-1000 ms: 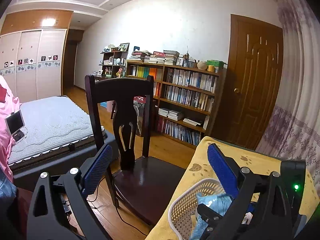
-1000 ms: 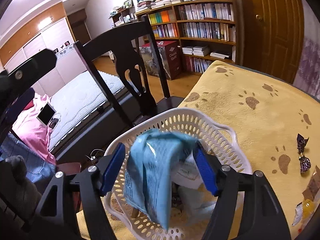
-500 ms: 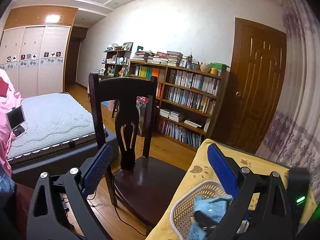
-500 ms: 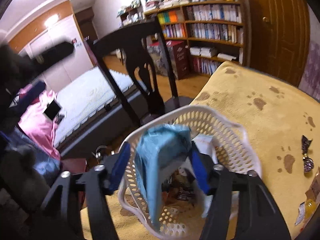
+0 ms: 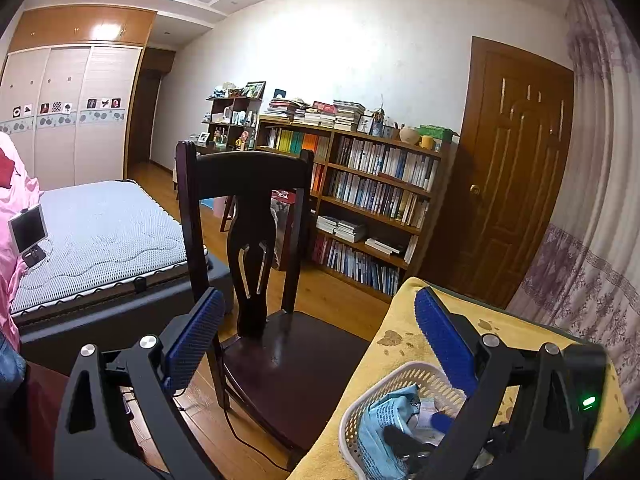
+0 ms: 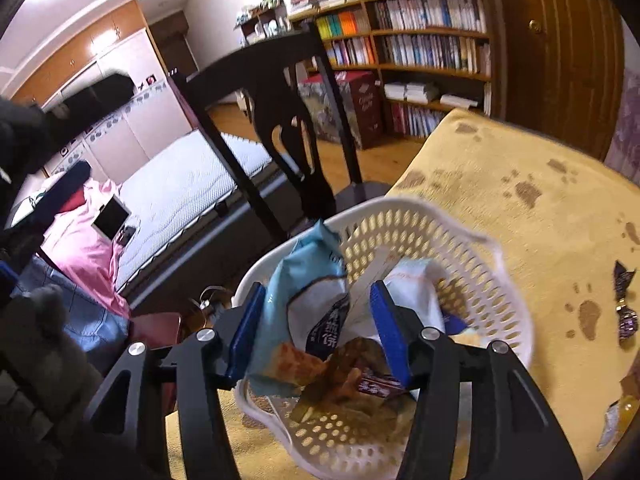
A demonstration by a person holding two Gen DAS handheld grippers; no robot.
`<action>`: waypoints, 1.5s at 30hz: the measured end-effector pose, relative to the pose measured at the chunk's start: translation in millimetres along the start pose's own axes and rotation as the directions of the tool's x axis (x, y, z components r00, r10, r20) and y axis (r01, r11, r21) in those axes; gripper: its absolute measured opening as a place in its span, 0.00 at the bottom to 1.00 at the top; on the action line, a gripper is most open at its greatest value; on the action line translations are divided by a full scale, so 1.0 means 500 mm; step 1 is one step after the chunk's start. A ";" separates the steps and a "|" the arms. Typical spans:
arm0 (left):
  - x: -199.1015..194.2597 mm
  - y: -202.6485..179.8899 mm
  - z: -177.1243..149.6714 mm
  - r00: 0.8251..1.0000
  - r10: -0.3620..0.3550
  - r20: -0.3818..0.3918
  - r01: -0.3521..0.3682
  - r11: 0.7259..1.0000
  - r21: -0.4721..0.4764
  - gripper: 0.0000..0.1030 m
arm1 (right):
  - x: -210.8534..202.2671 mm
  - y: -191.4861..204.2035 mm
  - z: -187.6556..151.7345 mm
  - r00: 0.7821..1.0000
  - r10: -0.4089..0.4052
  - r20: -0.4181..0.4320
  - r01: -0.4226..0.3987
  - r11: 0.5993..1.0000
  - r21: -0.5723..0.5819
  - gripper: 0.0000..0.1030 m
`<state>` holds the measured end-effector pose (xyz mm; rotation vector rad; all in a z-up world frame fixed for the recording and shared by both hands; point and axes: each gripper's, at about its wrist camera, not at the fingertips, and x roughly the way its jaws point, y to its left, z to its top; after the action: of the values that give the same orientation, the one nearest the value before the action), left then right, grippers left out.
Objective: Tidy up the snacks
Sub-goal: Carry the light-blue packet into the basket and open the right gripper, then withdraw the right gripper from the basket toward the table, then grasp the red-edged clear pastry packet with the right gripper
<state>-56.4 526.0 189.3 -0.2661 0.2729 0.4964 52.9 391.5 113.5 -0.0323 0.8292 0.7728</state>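
Already the white basket at the near corner of the yellow paw-print cloth held several snacks, so a good part of the sorting looked done. The right gripper hung low over the basket, its blue pads on either side of a light blue snack packet that stood upright inside; whether the pads pinched the packet or stood just clear of it could not be told. Beneath lay other wrappers, among them a small dark red one. The left gripper was spread wide and empty, held off to the side above a dark wooden chair, the basket at its lower right. Left to gather, by my judgement, were the dark twisted-wrapper candies and a yellowish item at the cloth's right edge, well apart from the basket.
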 end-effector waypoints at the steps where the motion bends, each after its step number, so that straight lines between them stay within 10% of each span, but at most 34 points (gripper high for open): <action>1: 0.001 -0.002 -0.001 1.000 -0.003 -0.001 0.003 1.000 0.004 0.94 | -0.007 -0.003 0.000 1.000 -0.003 0.010 0.003 1.000 0.002 0.53; 24: -0.024 -0.128 -0.036 0.992 -0.125 -0.027 0.128 0.982 0.139 0.95 | -0.149 -0.211 -0.116 0.962 -0.253 0.102 0.232 0.956 0.182 0.60; 45: -0.050 -0.263 -0.106 0.969 -0.230 -0.090 0.247 0.921 0.300 0.95 | -0.304 -0.553 -0.267 0.861 -0.509 0.000 0.466 0.789 0.401 0.67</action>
<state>-21.7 387.2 172.1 -0.0049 0.3610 0.1992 75.4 55.5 51.2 0.1450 0.8100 0.1050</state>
